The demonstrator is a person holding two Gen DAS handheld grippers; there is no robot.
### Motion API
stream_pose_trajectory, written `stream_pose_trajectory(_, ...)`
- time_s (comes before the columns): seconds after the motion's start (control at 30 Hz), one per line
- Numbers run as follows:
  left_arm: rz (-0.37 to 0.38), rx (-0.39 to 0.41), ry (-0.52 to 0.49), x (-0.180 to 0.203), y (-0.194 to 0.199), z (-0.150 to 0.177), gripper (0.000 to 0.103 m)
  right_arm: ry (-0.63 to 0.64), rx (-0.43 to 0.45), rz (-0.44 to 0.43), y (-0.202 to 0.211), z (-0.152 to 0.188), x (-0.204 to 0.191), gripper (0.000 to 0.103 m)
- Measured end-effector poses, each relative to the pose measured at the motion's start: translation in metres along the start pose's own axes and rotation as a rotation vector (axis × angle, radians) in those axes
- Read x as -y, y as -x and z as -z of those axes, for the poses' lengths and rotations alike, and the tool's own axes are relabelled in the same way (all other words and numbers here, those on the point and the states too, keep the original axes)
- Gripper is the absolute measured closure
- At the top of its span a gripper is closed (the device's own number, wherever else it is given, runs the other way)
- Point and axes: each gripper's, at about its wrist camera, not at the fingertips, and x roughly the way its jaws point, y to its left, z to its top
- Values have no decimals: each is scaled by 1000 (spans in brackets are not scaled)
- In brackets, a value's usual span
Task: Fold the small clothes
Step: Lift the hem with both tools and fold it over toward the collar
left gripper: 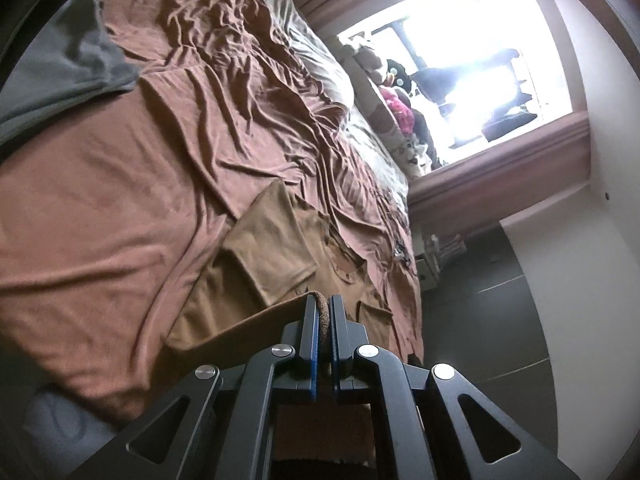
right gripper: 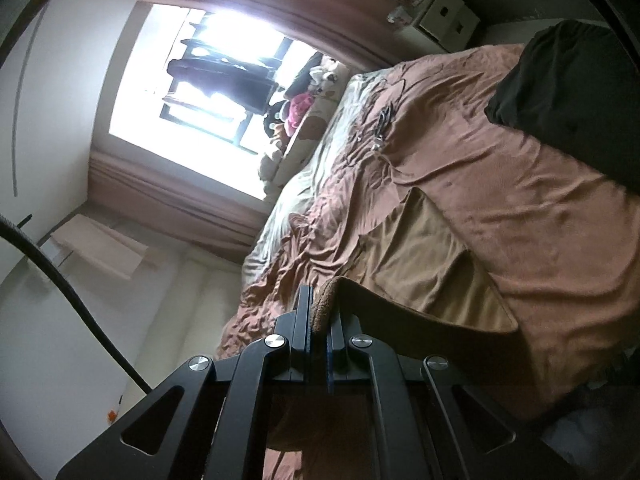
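left gripper (left gripper: 323, 304) clamps tan shirt (left gripper: 276, 240) hem | right gripper (right gripper: 320, 300) clamps the hem's other corner | shirt stretches ahead of both grippers on bed (left gripper: 120, 200), its length pointing away

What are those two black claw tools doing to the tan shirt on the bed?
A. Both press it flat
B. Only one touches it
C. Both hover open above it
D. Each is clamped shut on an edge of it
D: the left gripper and the right gripper each have a bunched edge of the tan shirt pinched between closed fingers.
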Motion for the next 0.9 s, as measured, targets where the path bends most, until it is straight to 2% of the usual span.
stream_pose_trajectory(0.33,-87,-1,-7,11,-77,-48,99,-38,6,48,-75,-37,3,101)
stream_pose_trajectory(0.63,-166,9,41,-15,-140,-82,99,-64,7,123,-144,-56,8,101)
stream_pose_trajectory(0.9,-205,7,57,-34,-188,-97,99,-52,-8,231,-189,-64,6,101)
